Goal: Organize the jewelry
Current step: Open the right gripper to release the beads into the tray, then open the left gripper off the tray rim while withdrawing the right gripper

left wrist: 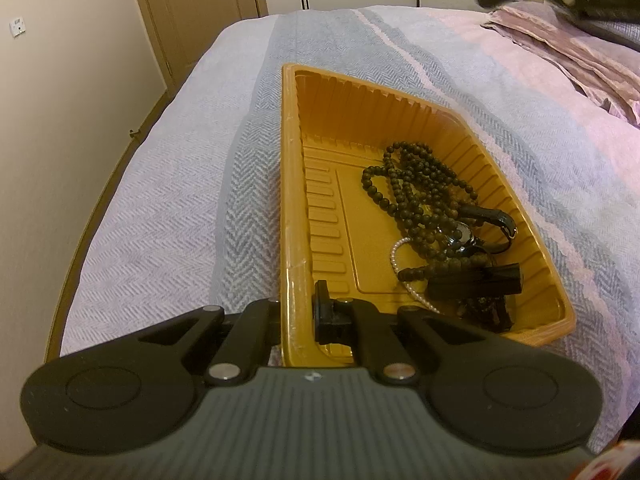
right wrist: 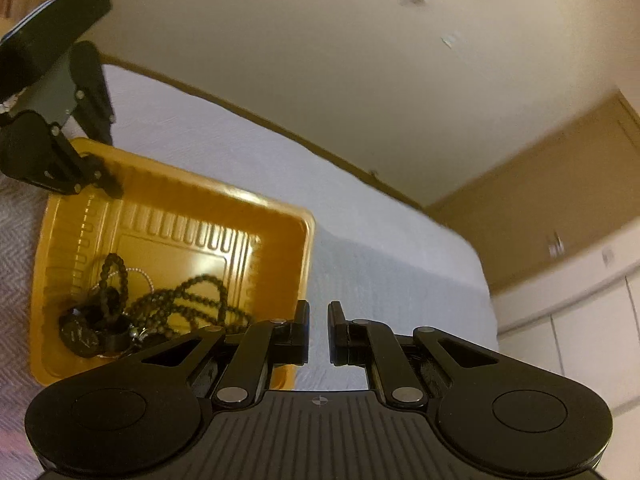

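Left tongs [left wrist: 298,316] are clamping the near-left rim of the gold tray [left wrist: 460,120] on the bed [left wrist: 160,200]; right tongs [right wrist: 318,332] are hovering empty, slightly apart. Beads [left wrist: 416,184] are lying tangled lower right in the tray; steadying the tray should ease picking.

The right hand-held gripper [right wrist: 318,330] occupies the lower foreground with its two black fingers [right wrist: 299,332] parallel and a narrow gap between them, nothing held, positioned just beside the near right corner of the orange tray [right wrist: 276,216]. The orange tray rests on the bed [right wrist: 380,248], which is covered by a light herringbone blanket, and contains a tangled dark bead necklace [right wrist: 188,296], a thin pale chain [right wrist: 140,272] and dark items too blurred to identify at its near left corner. The left hand-held gripper [right wrist: 102,178] grips the far left rim of the tray, one finger inside the wall and one outside, while a beige wall [right wrist: 320,60] and a brown door [right wrist: 560,184] stand behind the bed.
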### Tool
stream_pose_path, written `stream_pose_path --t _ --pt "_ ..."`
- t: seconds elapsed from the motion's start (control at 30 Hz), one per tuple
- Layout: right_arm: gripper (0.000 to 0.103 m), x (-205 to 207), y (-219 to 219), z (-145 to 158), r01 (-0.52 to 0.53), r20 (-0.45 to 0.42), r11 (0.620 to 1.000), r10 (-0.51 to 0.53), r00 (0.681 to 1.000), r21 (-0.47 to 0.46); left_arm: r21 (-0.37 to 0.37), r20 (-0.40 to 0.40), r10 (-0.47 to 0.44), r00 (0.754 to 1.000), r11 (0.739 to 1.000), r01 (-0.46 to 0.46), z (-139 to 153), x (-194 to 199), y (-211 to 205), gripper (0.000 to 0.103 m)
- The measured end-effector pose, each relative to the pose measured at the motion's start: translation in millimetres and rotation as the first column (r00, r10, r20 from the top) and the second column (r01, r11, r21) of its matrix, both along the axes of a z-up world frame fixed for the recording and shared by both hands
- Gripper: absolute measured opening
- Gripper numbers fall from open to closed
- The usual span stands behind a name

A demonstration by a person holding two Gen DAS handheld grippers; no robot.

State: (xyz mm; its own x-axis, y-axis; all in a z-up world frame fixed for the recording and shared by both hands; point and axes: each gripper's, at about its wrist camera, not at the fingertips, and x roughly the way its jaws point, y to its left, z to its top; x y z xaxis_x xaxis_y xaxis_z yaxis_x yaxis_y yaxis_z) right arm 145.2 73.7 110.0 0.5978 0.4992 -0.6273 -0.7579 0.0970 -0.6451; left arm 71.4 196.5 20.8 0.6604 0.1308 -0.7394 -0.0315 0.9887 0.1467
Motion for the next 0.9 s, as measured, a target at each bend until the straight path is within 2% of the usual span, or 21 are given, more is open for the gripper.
stream_pose_path --t 0.1,0.13,0.17,0.2,0.23,0.27,0.4,0.53,0.7,0.8,0.83,0.9 --pt "0.01 2 -19 -3 0.107 -0.084 0.991 -0.1 0.991 0.082 -0.006 0.002 0.0 1.0 1.0 0.0 1 -1 1 0.003" --pt "0.017 2 -27 -5 0.151 -0.118 0.982 -0.138 0.983 0.113 -0.007 0.003 0.0 1.0 1.0 0.0 1 -1 2 0.003" --pt "0.038 1 -34 -7 0.189 -0.15 0.972 -0.168 0.974 0.139 -0.009 0.003 0.001 1.0 1.0 -0.001 1 -1 2 0.003" --pt "0.052 -1 -43 -10 0.232 -0.188 0.957 -0.199 0.962 0.174 -0.012 0.003 0.002 1.0 1.0 -0.002 1 -1 3 0.003" --pt "0.071 -2 -53 -13 0.279 -0.223 0.937 -0.232 0.947 0.212 -0.019 0.006 0.003 1.0 1.0 -0.003 1 -2 4 0.003" --pt "0.074 -6 -63 -16 0.325 -0.262 0.911 -0.259 0.93 0.252 -0.027 0.008 0.006 1.0 1.0 -0.006 1 -2 5 0.004" --pt "0.074 -22 -99 -32 0.485 -0.418 0.804 -0.331 0.846 0.345 -0.056 0.031 0.027 0.999 0.998 -0.025 0 -4 11 0.011" --pt "0.074 -43 -133 -51 0.63 -0.55 0.662 -0.374 0.747 0.405 -0.084 0.061 0.061 0.996 0.995 -0.056 3 -9 17 0.023" --pt "0.074 -58 -169 -70 0.771 -0.682 0.517 -0.412 0.604 0.371 -0.132 0.132 0.093 0.987 0.988 -0.075 19 -25 23 0.032" --pt "0.074 -64 -186 -71 0.822 -0.722 0.446 -0.427 0.544 0.355 -0.15 0.181 0.119 0.976 0.984 -0.092 32 -39 24 0.04" --pt "0.074 -67 -193 -71 0.839 -0.74 0.417 -0.426 0.52 0.35 -0.166 0.206 0.129 0.97 0.982 -0.095 38 -47 24 0.044" --pt "0.074 -72 -203 -72 0.867 -0.774 0.366 -0.415 0.478 0.339 -0.188 0.239 0.147 0.96 0.977 -0.102 45 -58 22 0.061"
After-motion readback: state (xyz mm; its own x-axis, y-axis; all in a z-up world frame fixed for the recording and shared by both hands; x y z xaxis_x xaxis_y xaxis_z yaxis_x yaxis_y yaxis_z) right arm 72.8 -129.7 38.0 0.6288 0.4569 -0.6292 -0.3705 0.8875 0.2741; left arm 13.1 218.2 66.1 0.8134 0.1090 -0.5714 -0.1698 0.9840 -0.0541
